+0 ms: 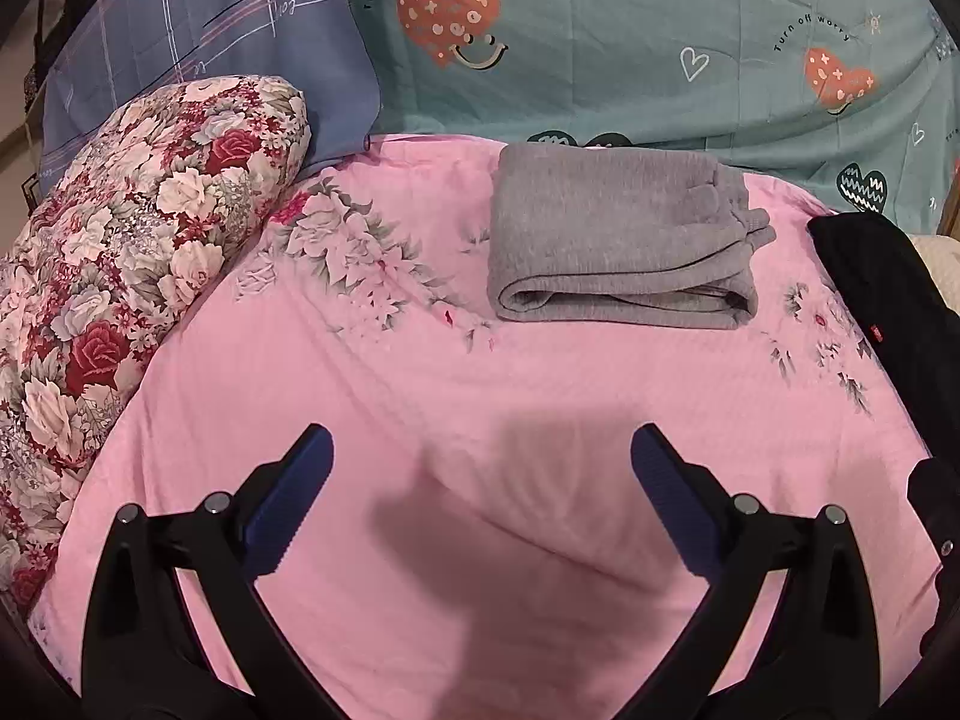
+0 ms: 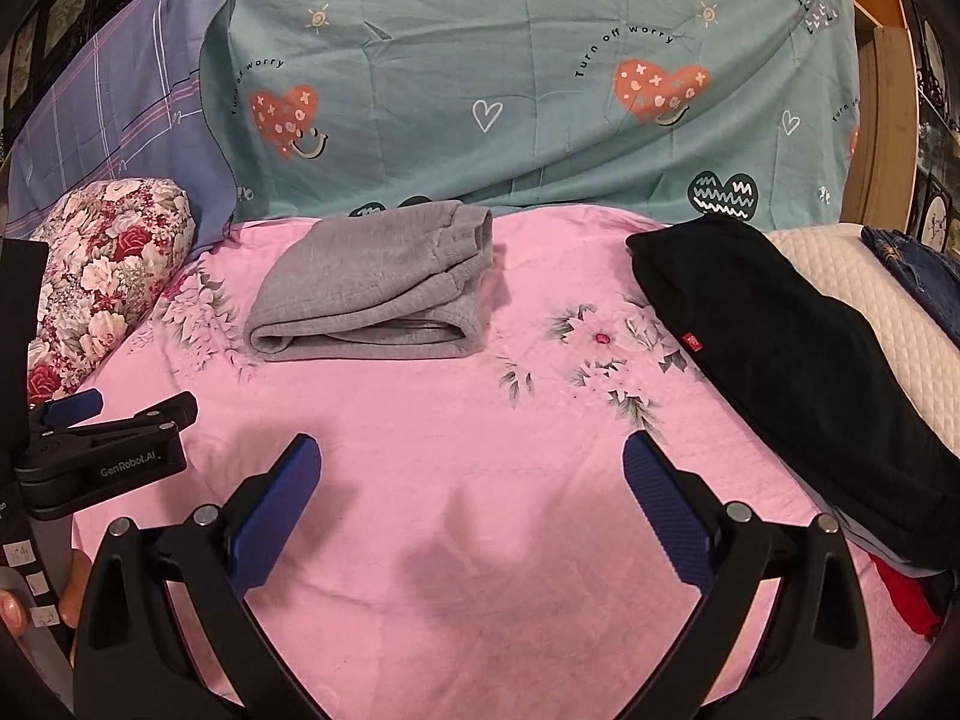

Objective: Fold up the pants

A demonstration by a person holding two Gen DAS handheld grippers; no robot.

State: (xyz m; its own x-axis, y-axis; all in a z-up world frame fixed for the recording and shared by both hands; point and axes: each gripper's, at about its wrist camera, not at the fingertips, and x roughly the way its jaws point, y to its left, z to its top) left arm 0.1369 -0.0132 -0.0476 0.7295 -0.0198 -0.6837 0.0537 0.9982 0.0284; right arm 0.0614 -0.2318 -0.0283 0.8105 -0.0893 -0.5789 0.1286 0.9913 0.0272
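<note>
Pants, grey, folded, lying far back on the pink sheet, left gripper gaping wide and empty, right gripper wide too, black garment alongside, only right view catches denim on a white pillow

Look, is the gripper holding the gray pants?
No. The gray pants lie folded on the pink sheet, far ahead of the open, empty left gripper.
</note>
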